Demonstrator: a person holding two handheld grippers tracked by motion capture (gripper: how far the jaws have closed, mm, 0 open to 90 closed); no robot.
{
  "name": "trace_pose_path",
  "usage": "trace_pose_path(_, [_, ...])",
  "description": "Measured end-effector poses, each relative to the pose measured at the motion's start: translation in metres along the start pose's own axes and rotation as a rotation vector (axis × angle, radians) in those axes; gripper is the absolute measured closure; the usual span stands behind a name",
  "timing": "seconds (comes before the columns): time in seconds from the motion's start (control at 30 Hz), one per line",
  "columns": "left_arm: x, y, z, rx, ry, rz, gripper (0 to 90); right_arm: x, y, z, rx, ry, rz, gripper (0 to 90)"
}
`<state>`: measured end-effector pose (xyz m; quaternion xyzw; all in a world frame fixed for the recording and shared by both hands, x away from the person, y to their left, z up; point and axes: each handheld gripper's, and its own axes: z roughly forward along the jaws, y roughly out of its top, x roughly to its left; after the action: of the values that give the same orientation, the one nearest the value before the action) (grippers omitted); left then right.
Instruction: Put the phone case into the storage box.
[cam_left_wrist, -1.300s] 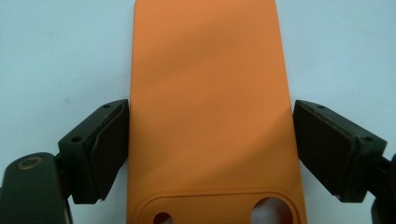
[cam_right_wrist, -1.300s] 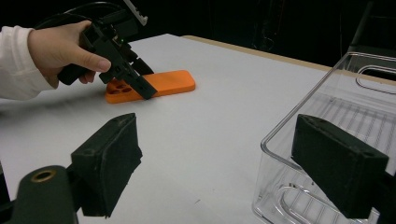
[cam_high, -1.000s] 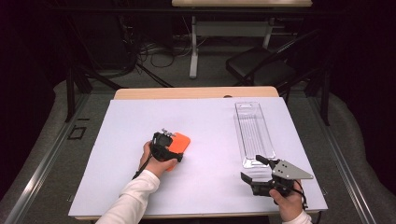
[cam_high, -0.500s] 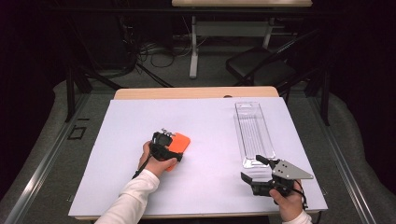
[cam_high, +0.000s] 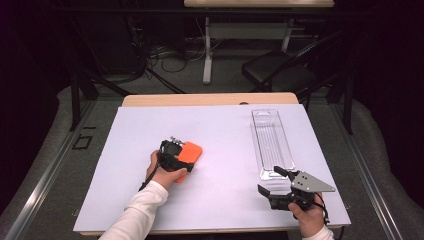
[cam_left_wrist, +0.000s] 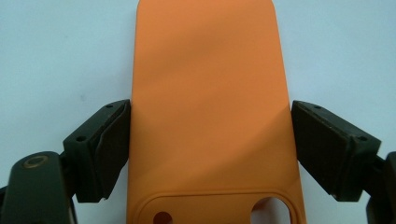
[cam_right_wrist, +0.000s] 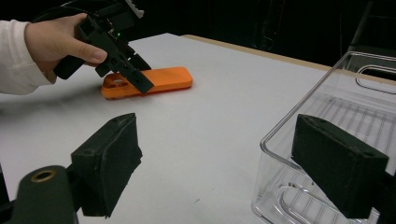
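Hands hold two black claws over a white table (cam_high: 220, 130). The left claw (cam_high: 181, 159) sits over a flat orange plastic phone case (cam_left_wrist: 210, 107) near the middle of the table. Its jaws stand apart, one on each side of the case; one touches the edge and the other has a small gap. The right claw (cam_high: 270, 184) is wide apart and holds nothing. It rests just beside the near end of a long clear plastic tray (cam_high: 272, 142). No words show anywhere.

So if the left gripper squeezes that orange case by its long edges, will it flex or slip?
The orange case looks thin and hollow, so it probably bows inward. Its smooth matte edges may slide on the left gripper, whose jaws straddle it. Lying flat, it shouldn't roll.
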<state>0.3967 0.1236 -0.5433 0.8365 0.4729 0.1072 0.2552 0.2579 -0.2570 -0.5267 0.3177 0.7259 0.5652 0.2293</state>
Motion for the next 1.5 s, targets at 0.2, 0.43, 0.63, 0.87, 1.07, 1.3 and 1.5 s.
trace_pose_path(0.2, [0.0,0.002,-0.009,-0.003,0.008,0.02,15.8,0.0,0.0,0.0,0.0,0.0,0.0,14.4])
trace_pose_path(0.43, [-0.001,0.005,-0.023,-0.024,0.005,0.041,15.8,0.0,0.0,0.0,0.004,-0.001,0.0,14.4])
trace_pose_path(0.63, [0.0,0.005,-0.033,-0.029,-0.001,0.053,15.8,0.0,0.0,0.0,0.007,-0.001,0.0,14.4])
trace_pose_path(0.87, [0.0,0.005,-0.042,-0.034,-0.002,0.063,15.8,0.001,0.0,0.001,0.007,0.0,0.0,14.4])
trace_pose_path(1.07, [-0.004,0.007,-0.05,-0.034,-0.001,0.084,15.8,0.001,0.0,0.002,0.008,0.001,-0.001,14.4])
trace_pose_path(1.3, [-0.009,0.009,-0.06,-0.043,-0.013,0.118,15.8,0.001,0.0,0.002,0.009,0.002,-0.002,14.5])
trace_pose_path(1.5, [-0.017,0.011,-0.067,-0.048,-0.027,0.148,15.8,0.001,0.0,0.002,0.01,0.0,-0.002,14.5])
